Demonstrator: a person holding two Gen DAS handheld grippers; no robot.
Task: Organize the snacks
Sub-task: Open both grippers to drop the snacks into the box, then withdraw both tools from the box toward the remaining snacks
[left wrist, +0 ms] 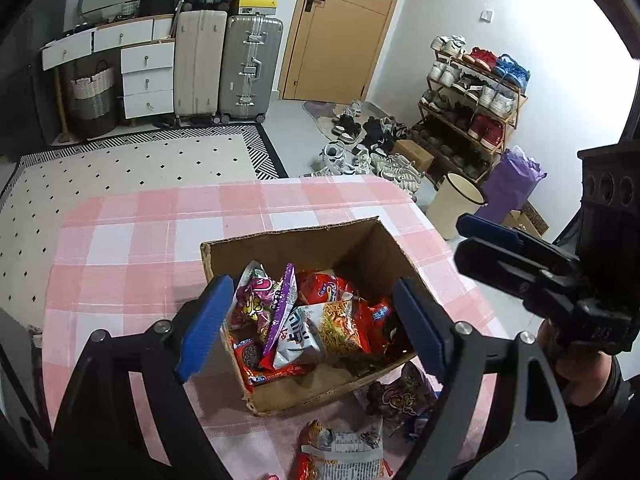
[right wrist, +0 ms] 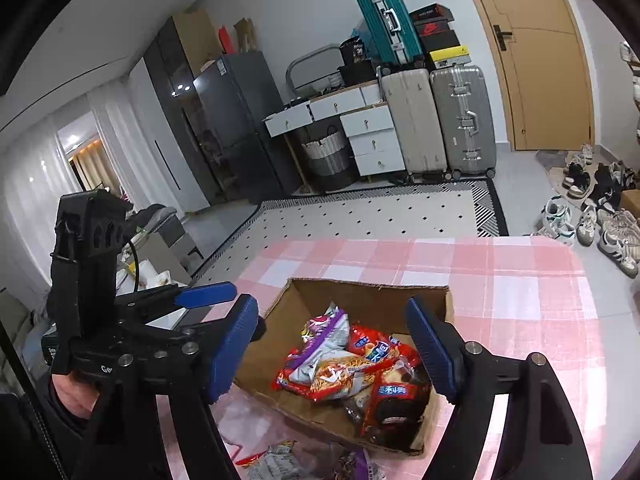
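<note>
An open cardboard box (left wrist: 276, 398) (right wrist: 296, 304) sits on the pink checked tablecloth (left wrist: 120, 248) (right wrist: 520, 280) and holds several snack packets (left wrist: 320, 320) (right wrist: 340, 376), red, purple and white. My left gripper (left wrist: 312, 284) hovers over the box, open, with nothing pressed between its blue pads. My right gripper (right wrist: 332, 304) is also open above the box with nothing in it. In the left wrist view the right gripper (left wrist: 480, 236) stands at the right, beyond the box. In front of the box lie a purple packet (left wrist: 400, 396) and a red and grey noodle packet (left wrist: 340, 452) (right wrist: 276, 460).
Past the table's far edge there is a spotted rug (left wrist: 140, 168), suitcases (left wrist: 248, 68) and white drawers (left wrist: 148, 76). A cream bin (left wrist: 456, 204), a shoe rack (left wrist: 472, 100) and loose shoes (left wrist: 360, 148) are off to the right. A person's hand (right wrist: 72, 392) holds the left gripper.
</note>
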